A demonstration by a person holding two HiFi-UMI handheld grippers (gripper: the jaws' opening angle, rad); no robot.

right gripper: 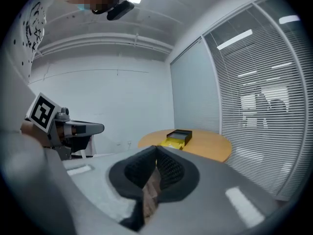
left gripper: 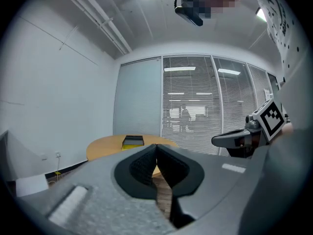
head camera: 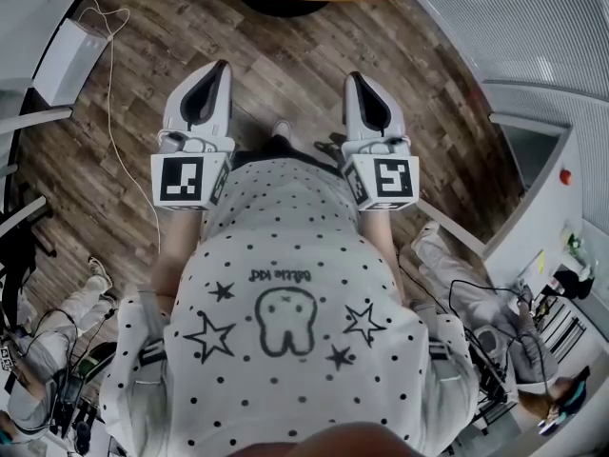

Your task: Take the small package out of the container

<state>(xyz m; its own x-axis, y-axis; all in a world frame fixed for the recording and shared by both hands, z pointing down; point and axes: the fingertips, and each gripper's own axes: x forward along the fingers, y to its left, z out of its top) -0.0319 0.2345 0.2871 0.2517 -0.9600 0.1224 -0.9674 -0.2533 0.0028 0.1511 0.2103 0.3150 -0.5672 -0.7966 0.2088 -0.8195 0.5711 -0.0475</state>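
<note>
Container [right gripper: 181, 134], a dark, shallow open box, sits on the round wooden table [right gripper: 211, 147], back from its near edge and well ahead of both grippers. A yellow item [right gripper: 169, 142], likely the small package, touches the container's near side; whether it lies inside or just beside it cannot be told. The left gripper [left gripper: 156, 151] has its ribbed jaws pressed together with nothing between them, and the right gripper [right gripper: 156, 152] is likewise closed and empty. Both are held side by side over the plank floor [head camera: 285, 55], pointing toward the table.
</note>
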